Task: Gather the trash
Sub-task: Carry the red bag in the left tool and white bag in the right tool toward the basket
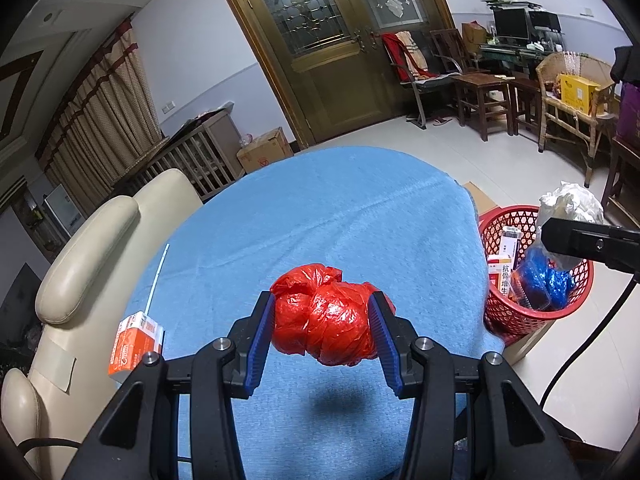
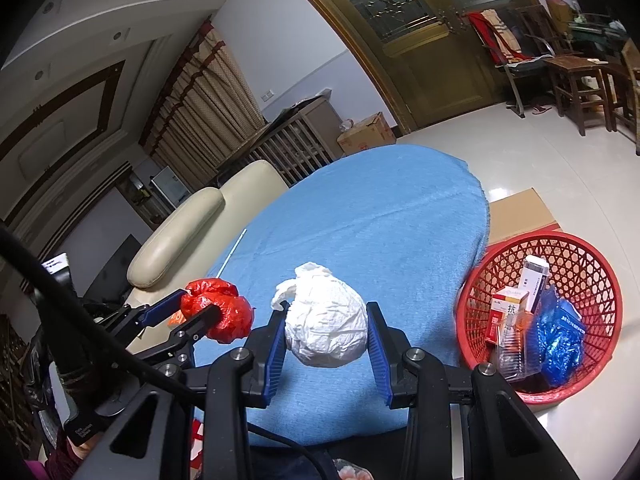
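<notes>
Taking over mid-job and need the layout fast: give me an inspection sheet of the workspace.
Surface: blue cloth covers the table.
Job's things: red bag, white bag; red basket beside the table holds boxes and a blue packet.
Clutter: orange box at the cloth's left edge.
Grippers: left gripper shut on red bag, right gripper on white bag, both lifted.
Cables: black cable by the left gripper.
Surroundings: cream sofa, wooden doors.

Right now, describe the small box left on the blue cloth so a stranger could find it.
Start at the blue cloth covering the round table. Go to its edge nearest the cream sofa, where an orange and white box sits by a thin white stick. It is the only carton on the cloth; the others lie in the red basket.
</notes>
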`<state>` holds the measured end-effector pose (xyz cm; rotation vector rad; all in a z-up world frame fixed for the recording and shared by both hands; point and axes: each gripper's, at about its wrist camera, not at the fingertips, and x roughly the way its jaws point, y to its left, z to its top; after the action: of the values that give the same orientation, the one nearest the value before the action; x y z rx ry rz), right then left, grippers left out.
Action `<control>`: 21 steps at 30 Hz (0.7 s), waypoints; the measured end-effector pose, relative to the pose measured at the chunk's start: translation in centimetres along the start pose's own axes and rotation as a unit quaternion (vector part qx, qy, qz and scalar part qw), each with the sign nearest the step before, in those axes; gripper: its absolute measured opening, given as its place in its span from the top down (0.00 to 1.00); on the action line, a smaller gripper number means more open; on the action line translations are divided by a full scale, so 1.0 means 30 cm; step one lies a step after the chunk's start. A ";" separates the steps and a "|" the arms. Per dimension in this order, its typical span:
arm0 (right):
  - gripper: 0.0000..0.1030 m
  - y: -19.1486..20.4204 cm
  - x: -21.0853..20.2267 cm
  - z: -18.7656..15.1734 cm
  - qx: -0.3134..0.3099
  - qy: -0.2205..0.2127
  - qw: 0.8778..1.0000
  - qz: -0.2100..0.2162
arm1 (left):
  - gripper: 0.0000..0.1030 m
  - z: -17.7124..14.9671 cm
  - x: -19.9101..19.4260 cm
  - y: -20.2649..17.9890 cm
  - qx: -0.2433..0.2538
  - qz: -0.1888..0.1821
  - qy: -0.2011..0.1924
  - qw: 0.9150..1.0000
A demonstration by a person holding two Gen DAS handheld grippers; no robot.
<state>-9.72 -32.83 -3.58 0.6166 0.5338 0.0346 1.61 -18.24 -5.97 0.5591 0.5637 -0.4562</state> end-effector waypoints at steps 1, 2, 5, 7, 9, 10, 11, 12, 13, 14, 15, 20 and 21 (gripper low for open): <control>0.61 -0.003 -0.002 0.001 0.001 0.000 1.000 -0.001 | 0.52 0.000 0.002 -0.005 0.001 -0.001 0.001 1.000; 0.61 -0.004 -0.004 -0.001 0.002 0.000 1.000 -0.001 | 0.52 0.001 0.004 -0.008 0.002 -0.002 0.002 1.000; 0.61 -0.010 -0.011 0.001 0.006 -0.001 1.000 -0.002 | 0.52 0.003 0.005 -0.020 0.006 -0.003 0.003 1.000; 0.61 -0.012 -0.016 0.001 0.008 -0.002 1.000 -0.002 | 0.52 0.003 0.006 -0.030 0.008 -0.005 0.004 1.000; 0.61 -0.012 -0.023 0.003 0.010 -0.003 1.000 -0.003 | 0.52 0.003 0.006 -0.039 0.011 -0.006 0.004 1.000; 0.61 -0.014 -0.025 0.002 0.011 -0.004 1.000 -0.004 | 0.52 0.004 0.006 -0.043 0.013 -0.006 0.004 1.000; 0.61 -0.017 -0.028 0.000 0.012 -0.004 1.000 -0.004 | 0.52 0.005 0.007 -0.047 0.014 -0.007 0.004 1.000; 0.61 -0.020 -0.030 0.001 0.014 -0.004 1.000 -0.004 | 0.52 0.007 0.008 -0.053 0.015 -0.008 0.005 1.000; 0.61 -0.020 -0.033 -0.001 0.015 -0.004 1.000 -0.005 | 0.52 0.007 0.009 -0.057 0.016 -0.009 0.006 1.000; 0.61 -0.021 -0.037 -0.003 0.015 -0.005 1.000 -0.006 | 0.52 0.007 0.009 -0.059 0.017 -0.009 0.006 1.000; 0.61 -0.024 -0.040 -0.004 0.016 -0.005 1.000 -0.007 | 0.52 0.008 0.009 -0.061 0.020 -0.009 0.006 1.000; 0.61 -0.041 -0.054 -0.004 0.025 -0.006 1.000 -0.008 | 0.52 0.013 0.010 -0.072 0.024 -0.012 0.007 1.000; 0.61 -0.045 -0.056 -0.005 0.027 -0.006 1.000 -0.008 | 0.52 0.013 0.010 -0.074 0.026 -0.012 0.007 1.000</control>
<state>-11.41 -34.17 -3.65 0.6647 0.5286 0.0014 0.77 -20.24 -6.67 0.6054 0.5737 -0.4910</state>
